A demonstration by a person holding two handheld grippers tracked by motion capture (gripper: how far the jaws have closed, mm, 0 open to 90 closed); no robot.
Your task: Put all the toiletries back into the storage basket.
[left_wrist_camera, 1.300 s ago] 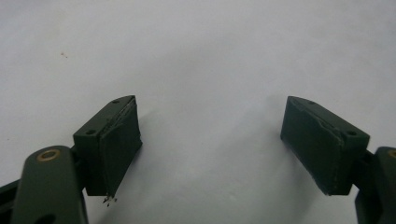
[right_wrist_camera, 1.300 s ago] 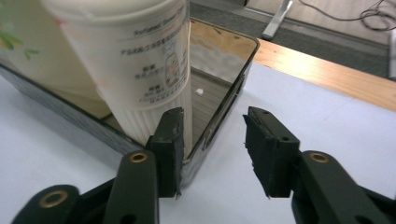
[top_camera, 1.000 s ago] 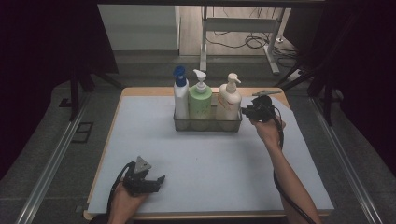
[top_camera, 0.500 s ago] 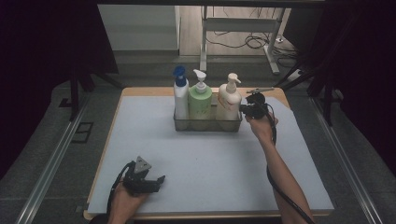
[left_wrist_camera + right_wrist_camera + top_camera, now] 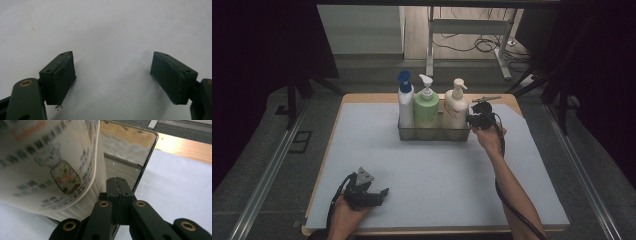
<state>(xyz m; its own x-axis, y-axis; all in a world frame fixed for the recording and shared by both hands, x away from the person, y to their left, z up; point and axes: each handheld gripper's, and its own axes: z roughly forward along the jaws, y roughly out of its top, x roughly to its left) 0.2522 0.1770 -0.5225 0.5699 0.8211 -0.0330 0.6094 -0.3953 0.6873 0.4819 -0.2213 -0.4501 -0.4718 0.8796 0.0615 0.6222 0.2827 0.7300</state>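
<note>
Right gripper point(image 5: 473, 120): jaws pressed together on the end wall of the clear bin point(image 5: 434, 134), beside the cream bottle point(image 5: 455, 107).
Left gripper point(image 5: 379, 194): jaws wide apart, holding nothing, well apart from the bin.

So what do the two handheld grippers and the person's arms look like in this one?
Both grippers are black. The left gripper carries a grey three-cornered plate on top, and a black cable trails from it; its pads are flat, dark rectangular blocks on arms with brass-coloured pivot rivets. The right gripper has the same brass rivets and a black cable along the forearm. No sleeves show on the forearms.
</note>
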